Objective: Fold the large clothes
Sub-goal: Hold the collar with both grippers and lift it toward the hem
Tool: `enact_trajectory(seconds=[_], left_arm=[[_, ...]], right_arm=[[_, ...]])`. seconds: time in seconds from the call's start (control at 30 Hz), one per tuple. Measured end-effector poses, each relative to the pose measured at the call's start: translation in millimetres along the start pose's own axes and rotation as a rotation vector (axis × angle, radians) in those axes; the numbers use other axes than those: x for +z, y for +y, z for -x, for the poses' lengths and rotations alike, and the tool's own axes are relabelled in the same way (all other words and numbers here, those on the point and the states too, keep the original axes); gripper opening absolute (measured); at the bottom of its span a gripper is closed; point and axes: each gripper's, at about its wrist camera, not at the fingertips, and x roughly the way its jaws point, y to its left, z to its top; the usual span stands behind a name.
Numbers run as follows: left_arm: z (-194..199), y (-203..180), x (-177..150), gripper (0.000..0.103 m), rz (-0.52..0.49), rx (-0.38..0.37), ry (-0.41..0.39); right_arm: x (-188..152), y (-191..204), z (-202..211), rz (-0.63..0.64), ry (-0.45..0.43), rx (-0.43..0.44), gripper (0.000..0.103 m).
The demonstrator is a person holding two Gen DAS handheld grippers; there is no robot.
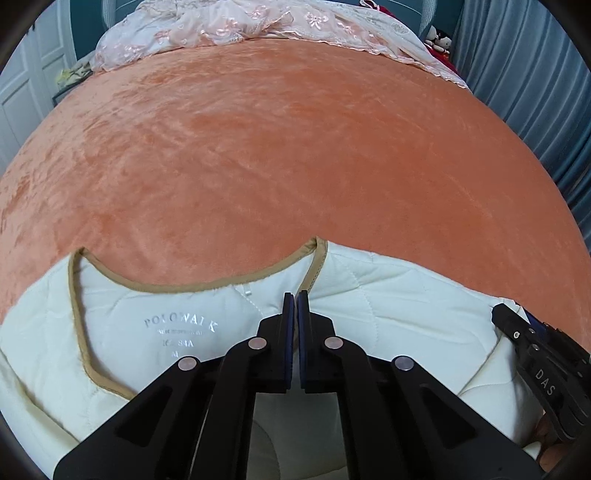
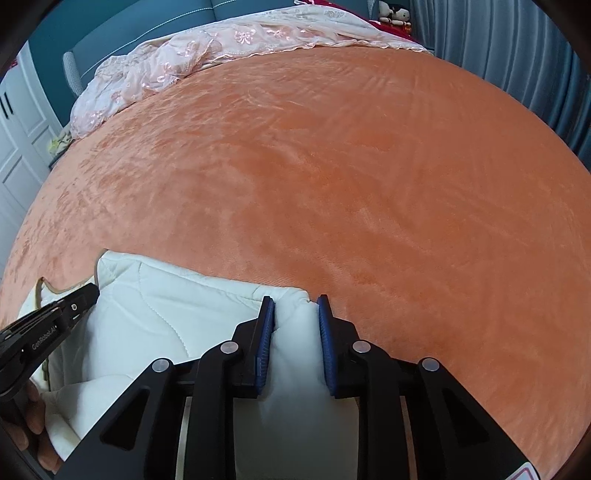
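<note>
A plush orange velvet bedspread [image 1: 295, 147] covers the bed, its nap brushed in streaks. Crumpled pink embroidered lace bedding [image 1: 236, 26] lies at twelve o'clock. The cream quilted jacket [image 1: 388, 295], trimmed in tan binding, sits at six o'clock, its lower part cut off by the frame. The left gripper [image 1: 296, 299] has its jaws pressed together; whether fabric is pinched there is hard to tell. The right gripper [image 2: 295, 306] squeezes a puffy fold of the jacket between narrowly parted jaws.
</note>
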Motion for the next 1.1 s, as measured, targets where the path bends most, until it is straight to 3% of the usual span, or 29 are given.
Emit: enact_trajectory(seconds=[0.23, 0.33, 0.4, 0.5, 0.6, 0.7, 0.73, 0.77, 0.8, 0.83, 0.97, 1.03, 1.07, 1.1], left_arm=[[-6, -8, -4, 0.002, -0.047, 0.065, -0.026], [8, -7, -3, 0.004, -0.053, 0.091, -0.054], [31, 3, -3, 0.004, -0.036, 0.063, -0.101], [65, 37, -1, 0.004, 0.016, 0.026, -0.138], [74, 83, 4, 0.006, 0.097, -0.027, -0.069], [85, 120, 2, 0.026, 0.124, 0.020, -0.068], [90, 129, 2, 0.045, 0.122, 0.045, -0.082], [95, 137, 1, 0.054, 0.124, 0.057, -0.098], [100, 144, 0, 0.056, 0.127, 0.058, -0.113], [102, 149, -1, 0.057, 0.129, 0.059, -0.117], [94, 150, -6, 0.057, 0.113, 0.038, -0.098], [87, 142, -10, 0.056, 0.080, 0.032, -0.088], [80, 138, -13, 0.048, 0.063, 0.028, -0.082], [72, 134, -15, 0.039, 0.052, 0.024, -0.059]], right_arm=[[-1, 7, -5, 0.048, 0.001, -0.046, 0.024], [8, 8, 7, 0.054, 0.015, -0.045, 0.032], [14, 11, 36, 0.042, -0.042, -0.044, 0.032], [22, 28, 80, 0.036, -0.110, 0.052, 0.032], [25, 70, 102, 0.103, -0.117, 0.084, 0.032], [28, 106, 126, 0.166, -0.144, 0.099, 0.032], [29, 117, 137, 0.186, -0.168, 0.107, 0.034], [28, 126, 147, 0.202, -0.187, 0.123, 0.042], [27, 135, 154, 0.219, -0.197, 0.147, 0.047], [25, 144, 154, 0.238, -0.190, 0.177, 0.053], [14, 163, 100, 0.228, -0.056, 0.309, 0.052], [5, 165, 66, 0.180, 0.016, 0.336, 0.041], [-2, 168, 52, 0.173, 0.033, 0.315, 0.029], [-8, 171, 39, 0.179, 0.047, 0.292, 0.023]])
